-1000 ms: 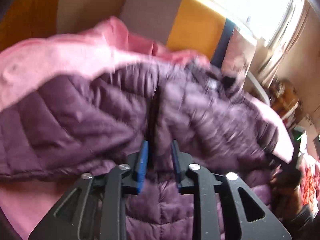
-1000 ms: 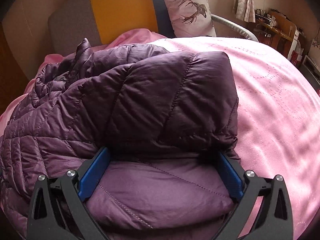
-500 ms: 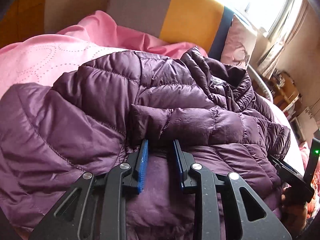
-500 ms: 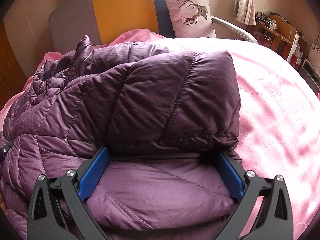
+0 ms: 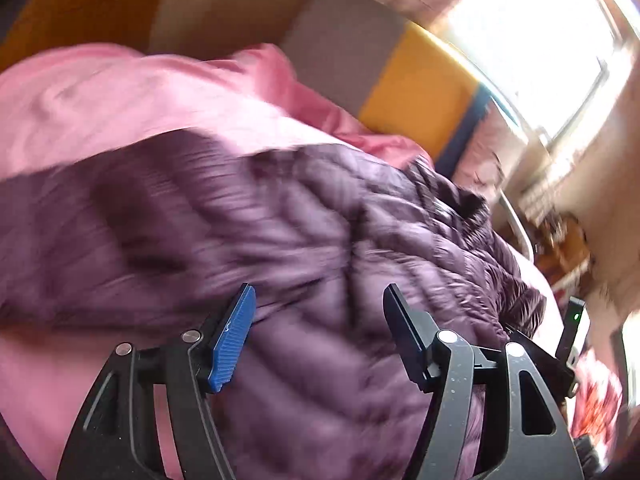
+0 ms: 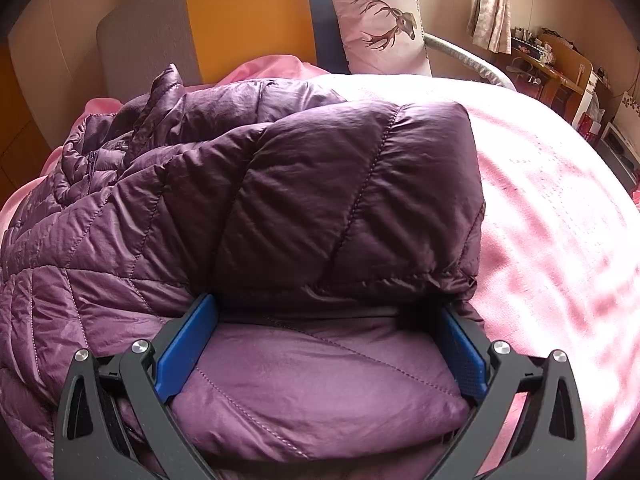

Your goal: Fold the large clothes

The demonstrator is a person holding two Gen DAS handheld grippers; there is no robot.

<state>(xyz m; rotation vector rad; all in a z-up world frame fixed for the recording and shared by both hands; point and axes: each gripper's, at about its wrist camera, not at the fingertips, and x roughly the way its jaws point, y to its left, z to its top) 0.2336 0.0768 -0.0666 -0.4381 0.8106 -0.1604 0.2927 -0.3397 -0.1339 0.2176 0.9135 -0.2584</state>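
Note:
A quilted purple jacket (image 5: 280, 220) lies partly folded on a pink bedspread (image 5: 120, 100). My left gripper (image 5: 320, 296) hovers over the jacket's near part. Its jaws are opening, and the pads stand apart from the fabric below; this view is blurred by motion. In the right wrist view a folded flap of the jacket (image 6: 320, 184) lies over a lower layer. My right gripper (image 6: 328, 308) rests at the flap's near edge, open wide, with the lower layer bulging between its blue pads (image 6: 188, 344).
A grey, yellow and blue headboard (image 6: 248, 16) and a deer-print pillow (image 6: 380, 20) stand at the far end of the bed. Bare pink bedspread (image 6: 560, 220) spreads to the right. A cluttered desk (image 6: 560, 64) is at the far right.
My left gripper's jaws, narrow on a fold of the jacket half a second ago, have spread wide and let it go, and the hand has shifted. The right gripper has stayed put.

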